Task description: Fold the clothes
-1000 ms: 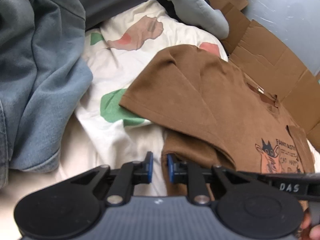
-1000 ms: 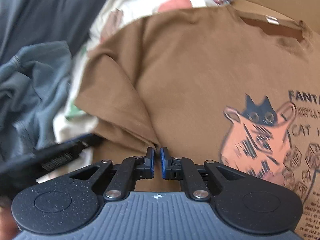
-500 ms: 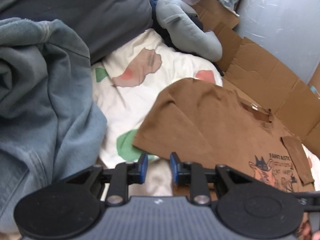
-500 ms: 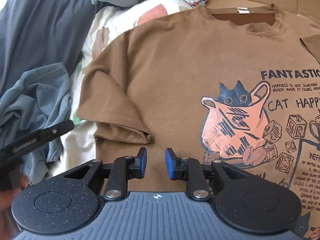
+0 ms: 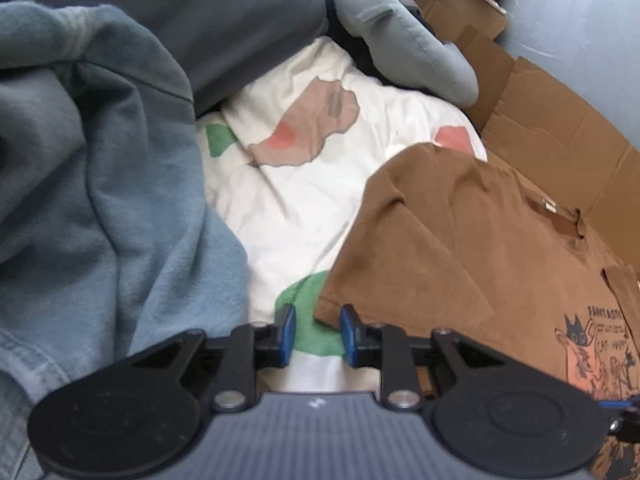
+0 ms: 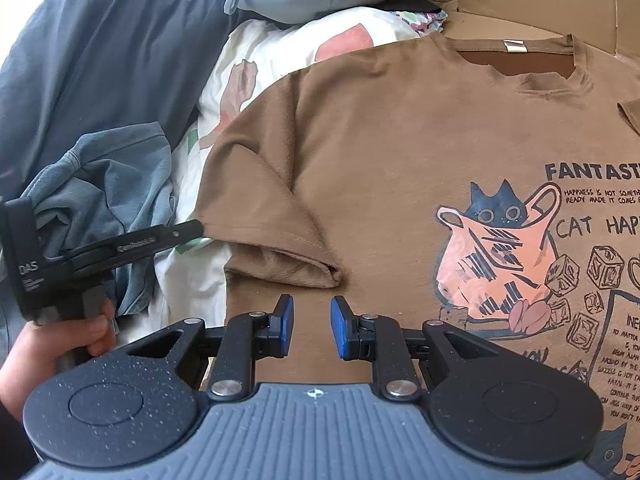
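Note:
A brown T-shirt [image 6: 400, 152] with a cat print lies face up, neck towards the cardboard. Its left sleeve [image 6: 272, 216] lies creased against the shirt's side. My right gripper [image 6: 312, 326] hovers open over the shirt's body just below that sleeve, with nothing between its blue pads. In the left wrist view, my left gripper [image 5: 316, 334] is open over the white sheet, and its right pad is close to the sleeve's hem [image 5: 400, 280]. It holds nothing. The right wrist view shows the left gripper [image 6: 120, 252] from the side, with a hand [image 6: 48, 344] on its handle.
A heap of blue-grey clothes [image 5: 100, 200] lies at the left. Under the shirt's sleeve side is a white sheet [image 5: 300, 200] with coloured patches. A grey cushion [image 5: 400, 40], dark grey fabric [image 6: 100, 60] and flattened cardboard [image 5: 540, 112] lie behind.
Both grippers' jaws have widened. Both have drawn back and up from the shirt's sleeve area. The shirt lies as it did.

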The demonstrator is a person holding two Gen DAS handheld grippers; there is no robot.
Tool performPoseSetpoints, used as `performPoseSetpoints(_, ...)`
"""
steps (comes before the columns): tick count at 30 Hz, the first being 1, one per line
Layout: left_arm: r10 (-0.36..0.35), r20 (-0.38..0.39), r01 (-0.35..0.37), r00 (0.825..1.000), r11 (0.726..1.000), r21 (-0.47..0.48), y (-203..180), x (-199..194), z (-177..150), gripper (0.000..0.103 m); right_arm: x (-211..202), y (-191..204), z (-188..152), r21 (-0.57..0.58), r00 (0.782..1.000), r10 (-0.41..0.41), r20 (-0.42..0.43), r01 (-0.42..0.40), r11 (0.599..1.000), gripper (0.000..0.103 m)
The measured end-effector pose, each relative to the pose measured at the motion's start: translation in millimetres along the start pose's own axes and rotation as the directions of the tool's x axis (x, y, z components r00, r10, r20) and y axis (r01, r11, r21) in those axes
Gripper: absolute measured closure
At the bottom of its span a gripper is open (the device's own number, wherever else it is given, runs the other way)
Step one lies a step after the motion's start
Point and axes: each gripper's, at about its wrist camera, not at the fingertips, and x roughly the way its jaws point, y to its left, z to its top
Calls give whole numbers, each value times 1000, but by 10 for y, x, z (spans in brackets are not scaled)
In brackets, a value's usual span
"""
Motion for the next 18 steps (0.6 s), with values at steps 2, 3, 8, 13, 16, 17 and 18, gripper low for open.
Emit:
performPoseSetpoints(2,-4,1,4,1000,1000,-2,0,22,-7,79,0,17,8,-6,1000,-2,1,2,1000,76)
performPoseSetpoints(3,-5,2,5,1000,1000,-3,0,32,-10,81,-1,22,13,-8,1000,-4,2,4,1000,76)
performPoseSetpoints(8,-31,1,31,1000,999,-10,-16,20,23,101,-46,56,69,-25,1000,3,14,-3,1000,76)
performPoseSetpoints(13,-99,20,100,995,995,-26,-108,-139,152,101,-59,75,160,-42,999,-1,36,3,999,64)
performPoseSetpoints(16,-152,32,153,988,988,-22,-221,-256,249,101,-28,112,229,-51,999,4,51,-2,999,64)
performPoseSetpoints(17,-172,36,173,984,985,-21,-262,-291,282,101,-11,132,255,-60,998,12,57,-8,998,64)
performPoseSetpoints(18,-192,37,193,981,981,-18,-307,-317,315,101,7,154,281,-72,998,20,64,-15,997,63)
